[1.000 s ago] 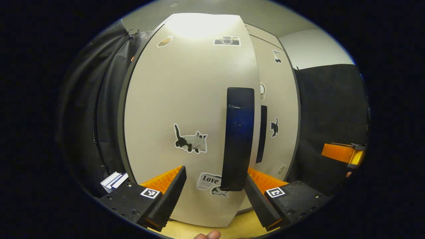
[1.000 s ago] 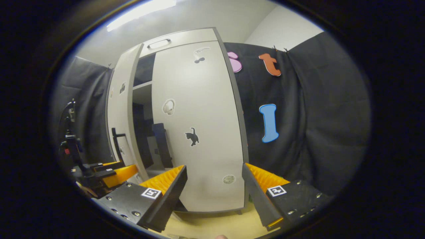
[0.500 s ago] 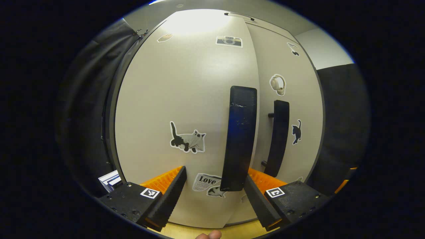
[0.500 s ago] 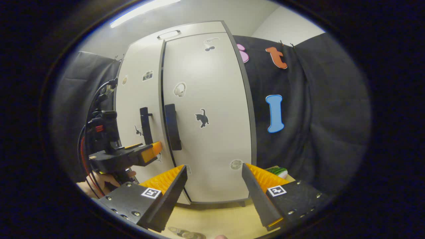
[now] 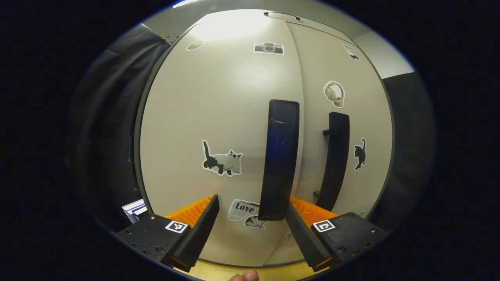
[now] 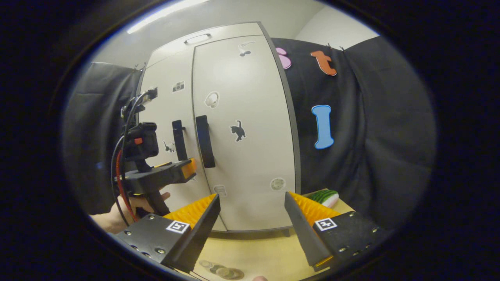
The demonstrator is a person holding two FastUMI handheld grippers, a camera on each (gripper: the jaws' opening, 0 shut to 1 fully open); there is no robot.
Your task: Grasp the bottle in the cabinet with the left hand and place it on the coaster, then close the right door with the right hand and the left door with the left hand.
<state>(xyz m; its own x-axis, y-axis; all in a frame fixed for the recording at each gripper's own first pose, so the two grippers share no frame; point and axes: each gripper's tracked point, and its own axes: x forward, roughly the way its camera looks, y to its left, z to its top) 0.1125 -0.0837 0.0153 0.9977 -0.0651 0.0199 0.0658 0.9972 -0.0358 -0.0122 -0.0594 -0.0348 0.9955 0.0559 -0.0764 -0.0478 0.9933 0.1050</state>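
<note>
Both doors (image 6: 218, 128) look shut, both tongs (image 5: 252, 218) (image 6: 252, 218) spread wide, and the bottle is hidden.

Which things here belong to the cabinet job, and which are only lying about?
Job: left door, right door, left gripper, right gripper.

Lying about: green striped thing by the cabinet, stickers such as the cat sticker, books.
</note>
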